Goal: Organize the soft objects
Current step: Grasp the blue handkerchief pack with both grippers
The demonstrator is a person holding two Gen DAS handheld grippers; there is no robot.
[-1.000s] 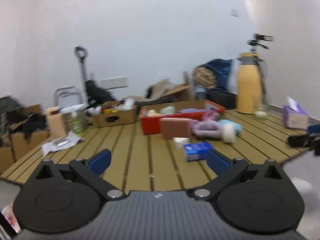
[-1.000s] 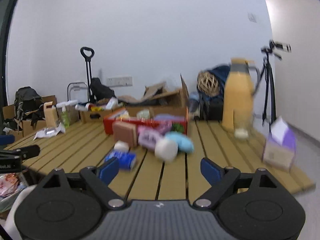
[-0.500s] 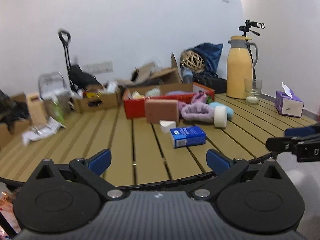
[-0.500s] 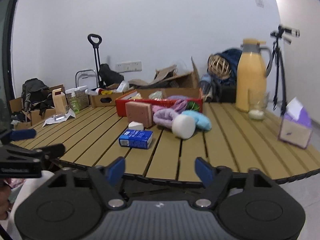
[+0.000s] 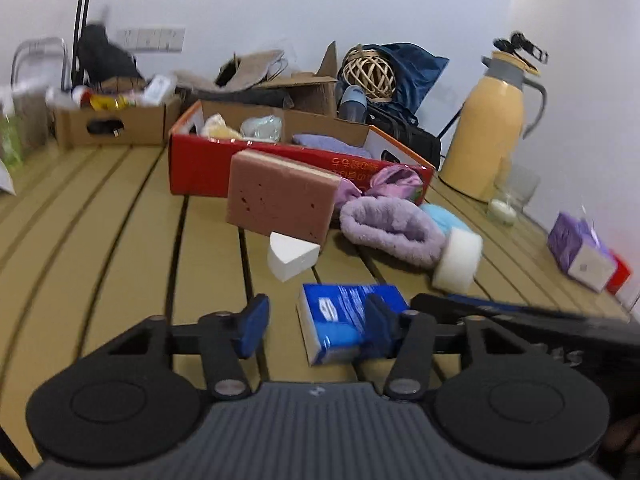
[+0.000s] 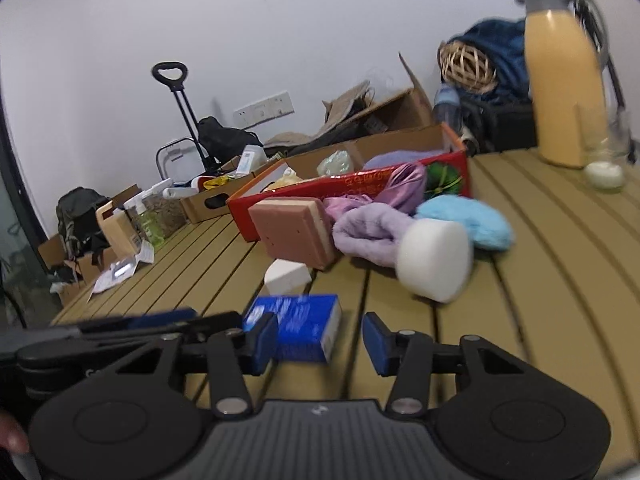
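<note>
Both tools had just been narrowed, though neither was clamped on anything: the left tool [image 5: 314, 326] and right tool [image 6: 318, 338] were held half-open at the blue tissue pack [image 5: 344, 322], lying near on the slatted surface [image 5: 120, 240]. Judged an approach step; next, one tool must be centred around the pack for carrying to the red box [image 5: 208, 168] farther back.

Tissue pack [image 5: 344, 320] nearest on slatted table [image 5: 120, 240]; wedge sponge [image 5: 290, 258] behind it. Block sponge [image 5: 280, 198] leans before open box [image 5: 208, 168]; rolled towel [image 5: 392, 228] right of block, round sponge [image 5: 458, 260] further right
</note>
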